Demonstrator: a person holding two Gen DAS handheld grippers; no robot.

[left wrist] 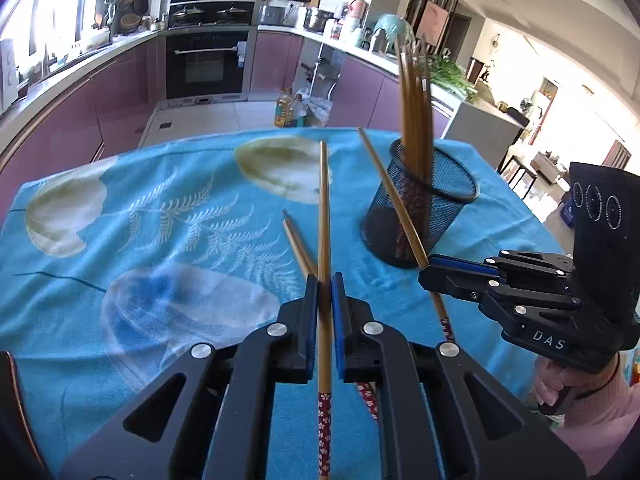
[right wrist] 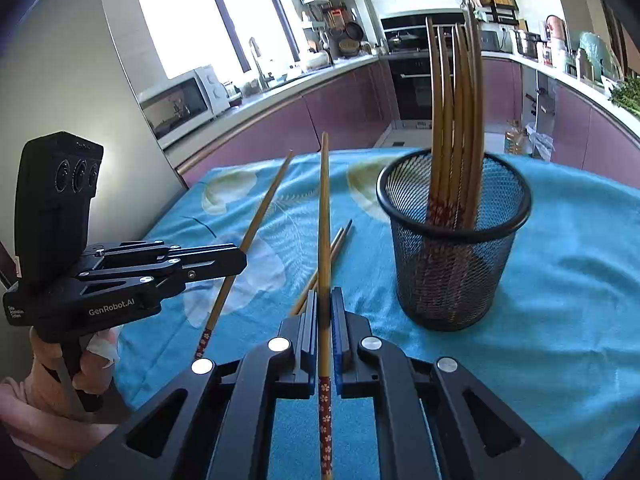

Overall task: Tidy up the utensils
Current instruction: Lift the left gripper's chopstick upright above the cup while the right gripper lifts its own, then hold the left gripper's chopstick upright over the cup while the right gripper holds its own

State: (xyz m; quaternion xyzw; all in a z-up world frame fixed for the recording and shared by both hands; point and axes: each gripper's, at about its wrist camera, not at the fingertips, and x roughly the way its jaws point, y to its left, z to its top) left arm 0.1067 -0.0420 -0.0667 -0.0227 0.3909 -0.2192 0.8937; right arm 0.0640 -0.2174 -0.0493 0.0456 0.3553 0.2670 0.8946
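Each hand has a chopstick pinched and lifted off the table. The left gripper (left wrist: 324,284) has its fingers clenched on one chopstick (left wrist: 324,216), the plain bamboo end pointing away toward the far edge and the red flowered handle trailing back under the tool. The right gripper (right wrist: 324,300) grasps a second chopstick (right wrist: 325,216) in the same way. Two more chopsticks (right wrist: 332,256) lie together on the blue cloth (left wrist: 160,208) covering the table, just beyond the fingers and between the two hands. To the right stands the black mesh holder (right wrist: 452,264), upright, with a bunch of chopsticks (right wrist: 456,120) already standing in it, handles down.

My guess is that the picking-up step is finished and the carry to the holder comes next. That calls for swinging each stick rightward over the rim, tipping it near upright with the patterned end down, and letting go without knocking the bunch or tipping the light holder.
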